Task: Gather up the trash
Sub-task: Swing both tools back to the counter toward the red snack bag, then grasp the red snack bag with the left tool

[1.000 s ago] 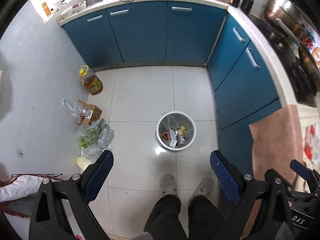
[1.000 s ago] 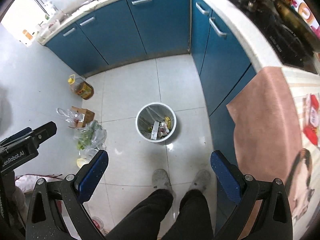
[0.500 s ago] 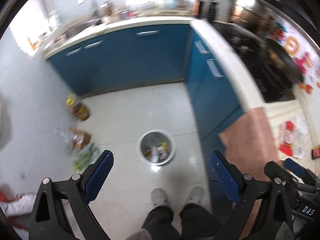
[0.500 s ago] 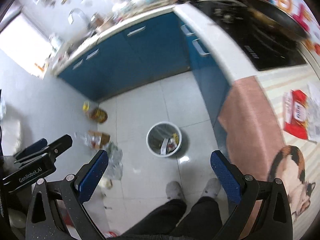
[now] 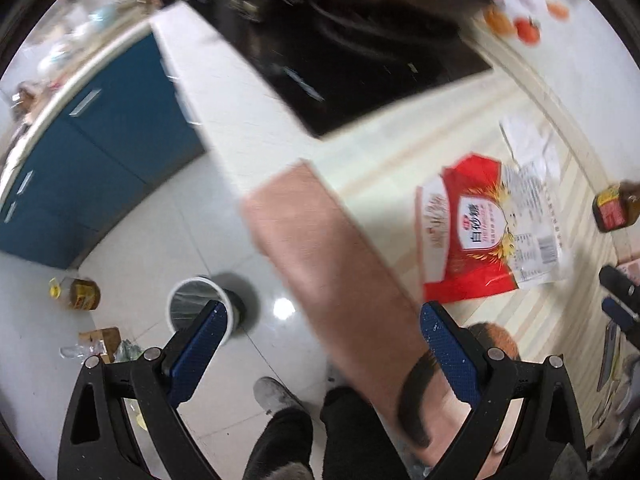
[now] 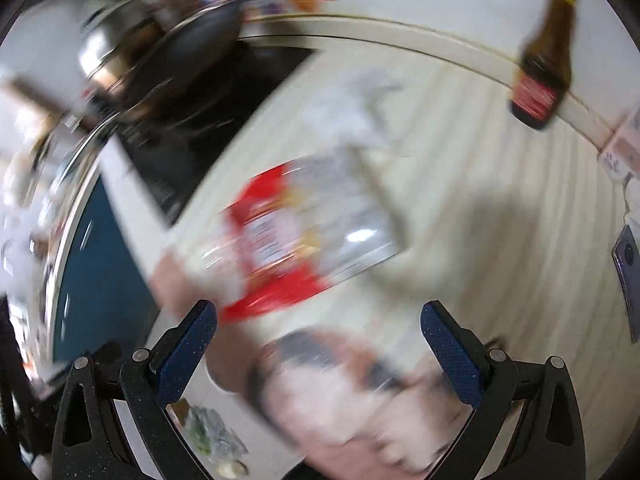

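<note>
A flat red and white plastic sugar bag [image 5: 486,230] lies on the cream striped counter [image 5: 400,128], with a clear wrapper [image 5: 528,140] behind it. The bag also shows blurred in the right wrist view [image 6: 296,240]. A white trash bin [image 5: 192,304] stands on the floor below. My left gripper [image 5: 324,356] is open and empty above the counter edge. My right gripper [image 6: 320,352] is open and empty over the counter, short of the bag.
A pink mat with a cat picture [image 5: 332,280] lies at the counter edge. A black cooktop [image 5: 340,64] with a pan lies beyond. A dark bottle [image 6: 544,64] and a phone [image 6: 628,264] sit on the counter. Blue cabinets [image 5: 100,152] and floor clutter [image 5: 100,340] are left.
Both grippers have swung up and right, from looking down at the floor bin to looking over the counter with the red bag. Both stay open.
</note>
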